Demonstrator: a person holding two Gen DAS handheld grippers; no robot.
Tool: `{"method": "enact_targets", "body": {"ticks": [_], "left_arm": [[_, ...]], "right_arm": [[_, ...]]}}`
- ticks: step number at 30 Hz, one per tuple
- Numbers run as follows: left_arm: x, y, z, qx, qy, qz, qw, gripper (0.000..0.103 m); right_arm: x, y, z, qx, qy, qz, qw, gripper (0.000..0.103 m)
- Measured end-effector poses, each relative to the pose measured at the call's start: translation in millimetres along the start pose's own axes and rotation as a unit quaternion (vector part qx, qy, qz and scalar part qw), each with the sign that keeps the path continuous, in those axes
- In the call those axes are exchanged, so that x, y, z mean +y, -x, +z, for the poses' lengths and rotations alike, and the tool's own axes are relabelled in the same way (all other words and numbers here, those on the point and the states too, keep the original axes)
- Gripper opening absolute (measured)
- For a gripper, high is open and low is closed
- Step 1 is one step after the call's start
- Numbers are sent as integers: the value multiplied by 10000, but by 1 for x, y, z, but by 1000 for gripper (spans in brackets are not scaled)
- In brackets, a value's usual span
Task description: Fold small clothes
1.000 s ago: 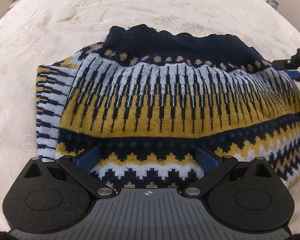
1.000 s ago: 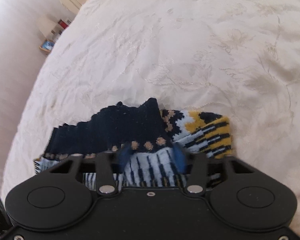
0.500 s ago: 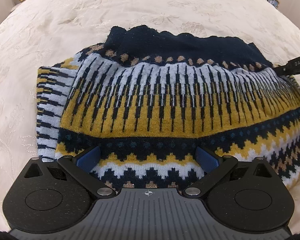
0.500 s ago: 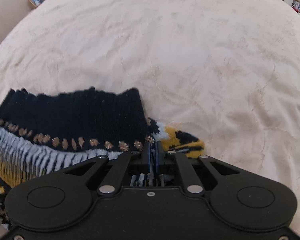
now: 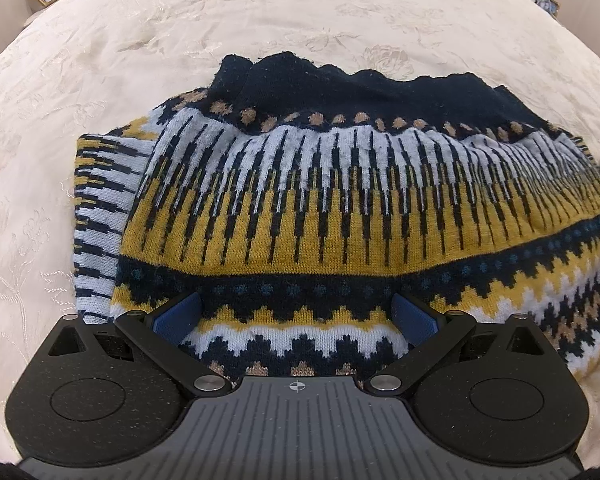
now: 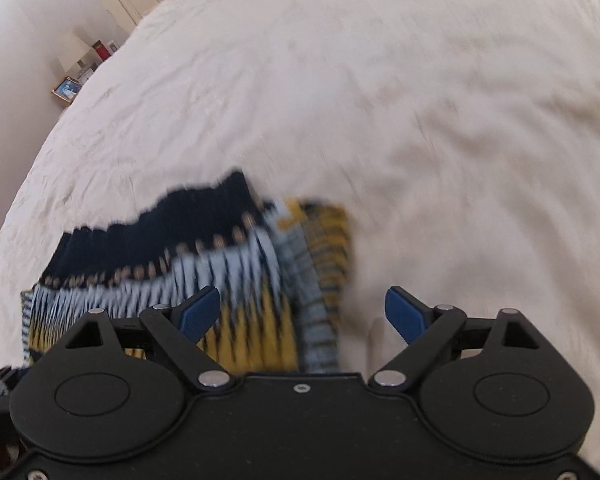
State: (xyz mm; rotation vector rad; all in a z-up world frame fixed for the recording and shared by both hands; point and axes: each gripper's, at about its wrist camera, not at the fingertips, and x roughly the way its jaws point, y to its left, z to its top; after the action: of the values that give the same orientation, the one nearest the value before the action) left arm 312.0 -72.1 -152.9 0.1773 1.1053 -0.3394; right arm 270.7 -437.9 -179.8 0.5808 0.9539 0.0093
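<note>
We see no container here, only the patterned sweater lying folded on the cream bedspread. Our left gripper hovers over its near edge with blue fingers spread wide, gripping nothing. Our right gripper is opening over the sweater's right end, pads clear of the knit.
</note>
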Motion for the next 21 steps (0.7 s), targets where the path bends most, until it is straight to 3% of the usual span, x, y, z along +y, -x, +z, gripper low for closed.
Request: {"method": "enact_targets", "body": {"ticks": [5, 9, 11, 17, 21], "left_arm": [[0, -1, 0, 14, -32, 11, 10000, 103], [-1, -1, 1, 26, -39, 42, 10000, 103], [-1, -2, 1, 34, -42, 56, 10000, 103], [-3, -3, 0, 0, -24, 83, 10000, 103], [-3, -3, -1, -20, 2, 92, 10000, 103]], "right_arm": [[-8, -1, -20, 309, -255, 387, 9984, 92], [-2, -10, -25, 496, -235, 418, 9976, 98], [3, -17, -26, 581, -144, 354, 9976, 103], [18, -24, -32, 538, 218, -115, 9982, 103], [17, -23, -34, 497, 285, -148, 9982, 103]]}}
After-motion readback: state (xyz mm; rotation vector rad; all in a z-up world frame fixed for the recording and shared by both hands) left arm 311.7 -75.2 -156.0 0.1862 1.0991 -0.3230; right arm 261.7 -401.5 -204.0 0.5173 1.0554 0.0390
